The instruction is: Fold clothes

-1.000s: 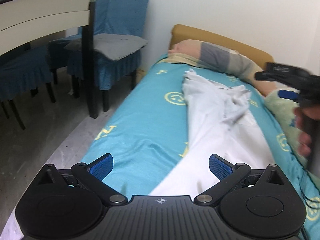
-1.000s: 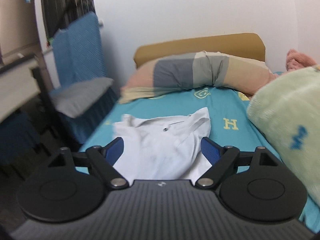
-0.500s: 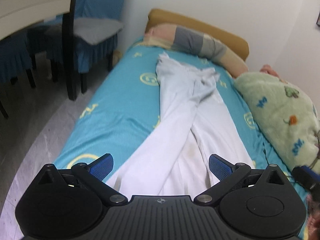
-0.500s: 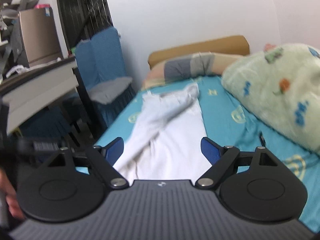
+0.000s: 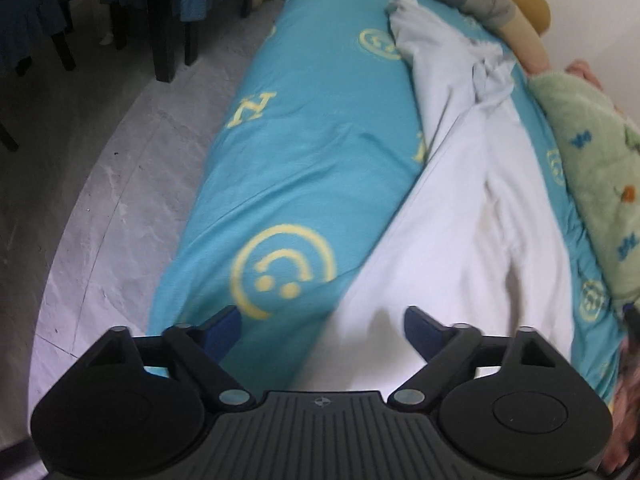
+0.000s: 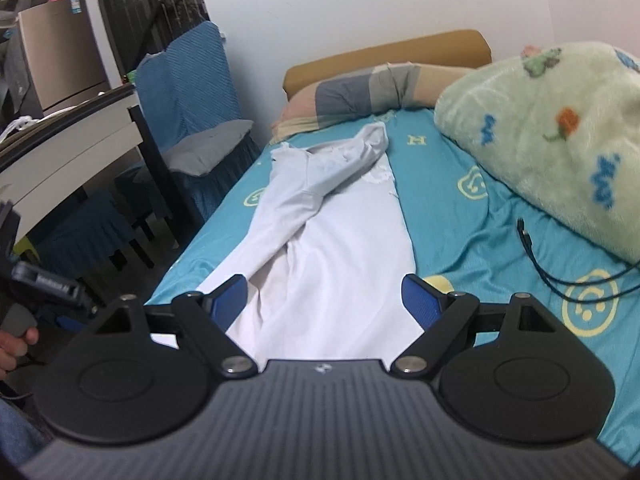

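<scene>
Blanket (image 6: pixel 560 128) and cable (image 6: pixel 532 248) flank white garment (image 6: pixel 332 248); left hand-held gripper (image 5: pixel 322 326) closing, right hand-held gripper (image 6: pixel 324 294) apart.

A plain white wall (image 6: pixel 320 4) stands behind a bed with a mustard-tan padded headboard (image 6: pixel 384 52) and a turquoise sheet printed with yellow smiley faces (image 5: pixel 304 152). Beside the bed are chairs in blue ribbed fabric covers (image 6: pixel 188 80) with a grey seat cushion (image 6: pixel 208 152), and a white desk with dark edging (image 6: pixel 68 136). The floor is pale grey marbled tile (image 5: pixel 96 184), and a dark barred window (image 6: pixel 148 4) sits left of a tan cardboard box (image 6: pixel 60 56).
</scene>
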`<state>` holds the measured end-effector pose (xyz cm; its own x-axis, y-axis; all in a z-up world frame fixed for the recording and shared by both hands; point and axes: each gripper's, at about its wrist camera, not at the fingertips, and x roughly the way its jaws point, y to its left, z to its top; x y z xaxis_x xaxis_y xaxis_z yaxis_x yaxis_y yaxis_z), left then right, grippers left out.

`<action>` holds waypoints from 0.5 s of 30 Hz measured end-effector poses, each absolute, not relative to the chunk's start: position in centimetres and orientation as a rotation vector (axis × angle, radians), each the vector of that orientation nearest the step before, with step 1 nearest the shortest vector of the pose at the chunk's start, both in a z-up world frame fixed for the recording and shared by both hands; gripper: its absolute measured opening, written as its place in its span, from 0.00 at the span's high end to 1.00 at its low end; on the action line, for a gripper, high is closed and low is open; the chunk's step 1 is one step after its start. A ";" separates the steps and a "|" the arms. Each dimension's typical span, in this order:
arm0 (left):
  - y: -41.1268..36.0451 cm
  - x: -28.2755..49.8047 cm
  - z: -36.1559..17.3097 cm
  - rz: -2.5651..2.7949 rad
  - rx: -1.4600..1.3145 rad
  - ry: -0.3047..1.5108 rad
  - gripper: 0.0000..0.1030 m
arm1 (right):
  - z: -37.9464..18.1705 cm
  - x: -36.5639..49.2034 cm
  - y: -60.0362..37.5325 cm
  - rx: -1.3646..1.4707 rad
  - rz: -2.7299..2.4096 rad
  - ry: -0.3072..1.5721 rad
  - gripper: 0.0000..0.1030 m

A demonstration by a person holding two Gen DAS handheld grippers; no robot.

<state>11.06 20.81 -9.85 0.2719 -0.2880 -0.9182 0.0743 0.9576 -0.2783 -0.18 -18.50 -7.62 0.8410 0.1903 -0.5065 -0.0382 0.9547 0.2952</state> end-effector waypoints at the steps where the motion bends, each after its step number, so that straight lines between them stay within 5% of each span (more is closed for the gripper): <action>1: 21.0 11.0 -10.2 -0.293 -0.176 1.285 0.26 | -7.8 0.0 -18.6 0.289 0.119 0.567 0.17; 6: 19.8 10.0 -12.1 -0.480 -0.079 1.339 0.40 | -8.5 0.8 -19.1 0.335 0.109 0.601 0.17; 8: 18.7 9.6 -12.6 -0.524 0.001 1.361 0.78 | -8.7 1.0 -19.3 0.346 0.101 0.612 0.17; 10: 17.3 8.7 -12.3 -0.563 0.137 1.333 0.91 | -8.5 1.0 -19.1 0.323 0.092 0.606 0.17; 15: 11.9 5.3 -8.0 -0.620 0.492 1.172 0.96 | -8.0 0.8 -18.5 0.254 0.070 0.580 0.17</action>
<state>5.26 11.88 -8.01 0.2584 -0.1896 -0.9473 0.6762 0.7358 0.0372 0.85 -18.48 -7.97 0.8350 0.1370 -0.5329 0.0056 0.9664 0.2571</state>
